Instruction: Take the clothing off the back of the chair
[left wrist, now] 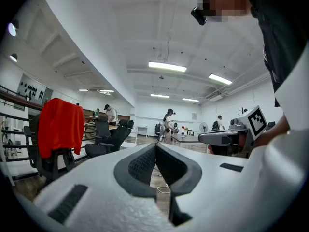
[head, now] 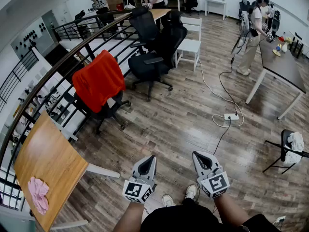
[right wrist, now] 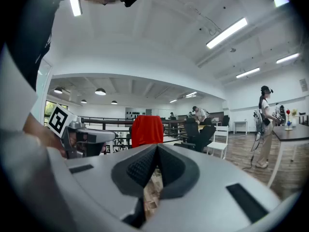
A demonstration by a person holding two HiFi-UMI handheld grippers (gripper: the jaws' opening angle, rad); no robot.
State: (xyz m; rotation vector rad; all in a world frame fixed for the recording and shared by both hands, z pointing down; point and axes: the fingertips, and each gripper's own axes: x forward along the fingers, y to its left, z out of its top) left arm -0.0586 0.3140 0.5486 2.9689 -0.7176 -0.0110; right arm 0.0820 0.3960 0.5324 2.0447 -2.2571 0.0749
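Observation:
A red garment (head: 98,79) hangs over the back of a black office chair (head: 107,109) beside the railing, a few steps ahead of me to the left. It shows at the left of the left gripper view as the red garment (left wrist: 61,125) and straight ahead in the right gripper view as the red garment (right wrist: 147,130). My left gripper (head: 149,159) and right gripper (head: 199,155) are held close to my body, side by side, both shut and empty, far from the chair.
A dark railing (head: 58,71) runs along the left. A wooden table (head: 53,163) with a pink cloth (head: 37,193) stands at near left. More black chairs (head: 154,52), a white chair (head: 189,43), a power strip with cable (head: 231,116), a dark table (head: 285,66) and several people are around.

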